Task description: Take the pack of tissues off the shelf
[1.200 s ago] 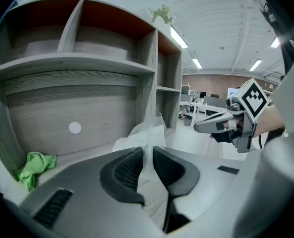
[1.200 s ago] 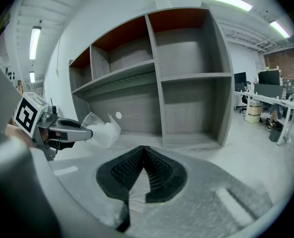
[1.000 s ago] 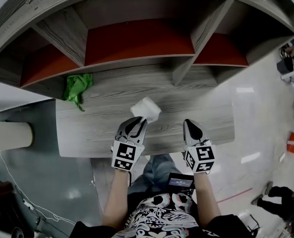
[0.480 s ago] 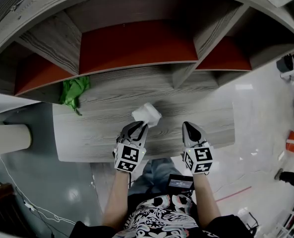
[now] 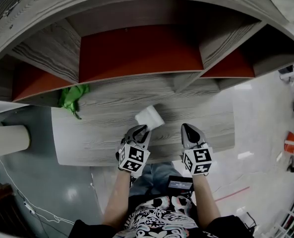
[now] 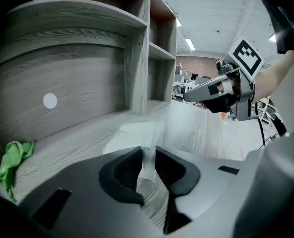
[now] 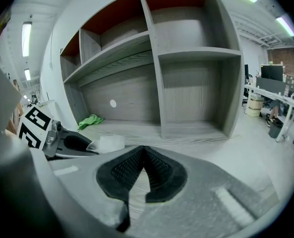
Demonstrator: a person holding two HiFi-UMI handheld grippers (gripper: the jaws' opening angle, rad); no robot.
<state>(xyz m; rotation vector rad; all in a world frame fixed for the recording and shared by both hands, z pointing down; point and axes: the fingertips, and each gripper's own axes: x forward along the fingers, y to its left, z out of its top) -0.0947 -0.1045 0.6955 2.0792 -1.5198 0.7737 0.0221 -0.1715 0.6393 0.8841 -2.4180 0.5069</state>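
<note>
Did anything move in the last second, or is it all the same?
The left gripper, pinching the edge of the pack of tissues, slid slightly toward the right gripper, and the pack came along. Its jaws are opening now. The right gripper stayed shut and empty, and the green cloth did not move.

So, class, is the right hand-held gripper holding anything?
No. The right hand-held gripper has its jaws closed tip to tip, with nothing between them.
</note>
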